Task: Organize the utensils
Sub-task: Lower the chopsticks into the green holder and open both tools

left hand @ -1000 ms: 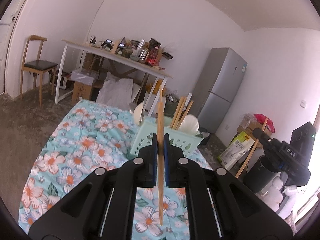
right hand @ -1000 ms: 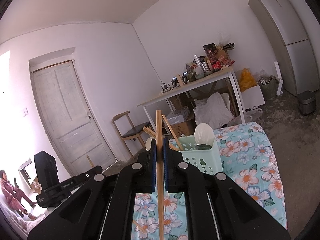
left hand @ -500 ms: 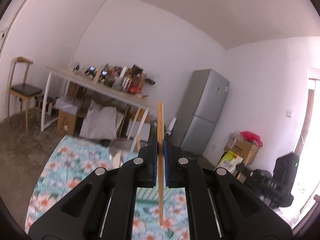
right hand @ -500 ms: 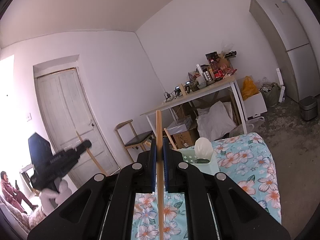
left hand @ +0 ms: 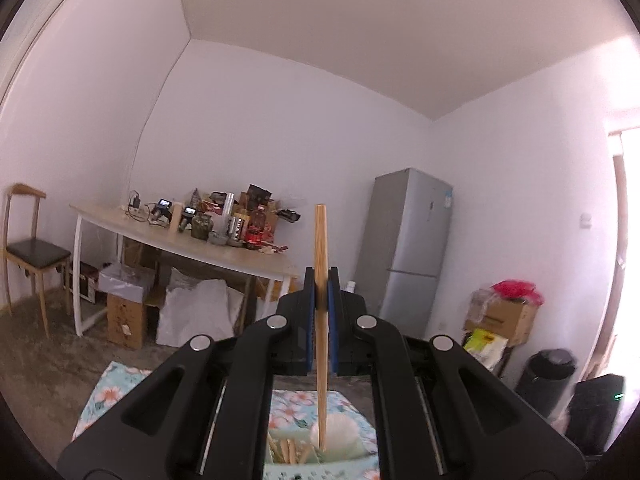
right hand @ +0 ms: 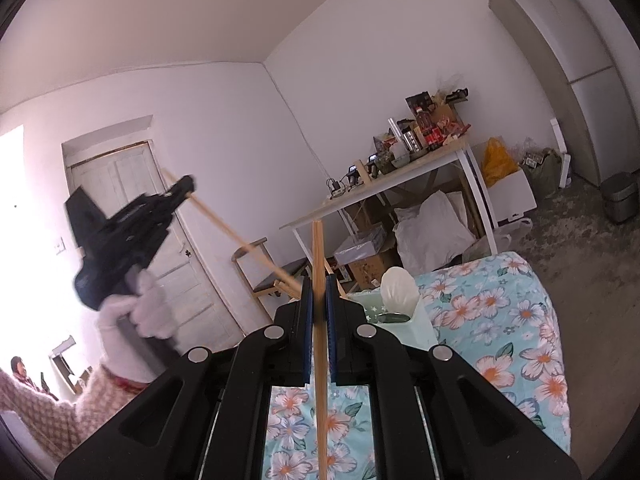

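Left gripper [left hand: 321, 300] is clamping its chopstick [left hand: 321, 320] upright, hovering over the caddy [left hand: 320, 470] at 6 o'clock, likely so it drops in tip-first. Right gripper [right hand: 319, 304] is clamping a second chopstick [right hand: 319, 360], with the caddy at 1 o'clock

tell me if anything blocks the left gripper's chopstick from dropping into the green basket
Nothing visible blocks it. The left gripper holds its chopstick upright, lower tip over the green basket, beside the white spoon and the chopsticks already inside.
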The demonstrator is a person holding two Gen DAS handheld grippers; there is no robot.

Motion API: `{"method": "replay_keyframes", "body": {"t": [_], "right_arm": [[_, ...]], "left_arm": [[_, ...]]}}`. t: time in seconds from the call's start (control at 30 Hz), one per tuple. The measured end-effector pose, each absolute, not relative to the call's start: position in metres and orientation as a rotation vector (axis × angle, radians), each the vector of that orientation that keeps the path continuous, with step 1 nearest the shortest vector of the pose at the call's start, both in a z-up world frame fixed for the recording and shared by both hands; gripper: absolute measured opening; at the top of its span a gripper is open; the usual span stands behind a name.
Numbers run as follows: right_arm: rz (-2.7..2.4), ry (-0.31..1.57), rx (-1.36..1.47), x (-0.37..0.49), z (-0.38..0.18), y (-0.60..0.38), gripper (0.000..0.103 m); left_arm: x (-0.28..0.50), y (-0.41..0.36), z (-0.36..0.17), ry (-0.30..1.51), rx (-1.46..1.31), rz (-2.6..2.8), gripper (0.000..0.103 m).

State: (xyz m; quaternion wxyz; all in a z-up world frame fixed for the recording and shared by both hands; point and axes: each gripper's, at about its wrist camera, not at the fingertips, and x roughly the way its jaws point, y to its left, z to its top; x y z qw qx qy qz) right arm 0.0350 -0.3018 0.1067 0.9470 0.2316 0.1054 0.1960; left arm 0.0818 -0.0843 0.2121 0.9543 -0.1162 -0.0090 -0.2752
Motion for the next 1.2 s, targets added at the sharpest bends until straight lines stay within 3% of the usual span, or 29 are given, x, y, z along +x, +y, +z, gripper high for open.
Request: {"method": "replay_keyframes", "body": {"t": [0.3,0.57,0.63,0.83,1.1,1.2], "right_arm": [[0.407,0.253,0.501,0.054,0.090,-0.310,0.006],[0.396,0.278,0.522,0.060,0.082,-0.319,0.006],[0.396,0.281,0.523,0.059,0.081,-0.319,0.006],[0.398,0.280,0.520,0.058,0.083,-0.317,0.006],[0.396,0.265,0.495,0.049,0.093,-0.306,0.006],[0.402,0.251,0.483,0.048,0.102,-0.304,0.006]], "left_arm": [[0.132,-0.154,0.174,0.050,-0.080,-0.471,0.005],[0.155,-0.167,0.146,0.099,-0.050,-0.418,0.007],[0.156,-0.164,0.147,0.102,-0.066,-0.418,0.021],[0.149,-0.146,0.159,0.060,-0.105,-0.406,0.045],[0.107,-0.109,0.173,0.048,-0.139,-0.412,0.073],[0.094,-0.092,0.165,0.094,-0.129,-0.399,0.078]]}}
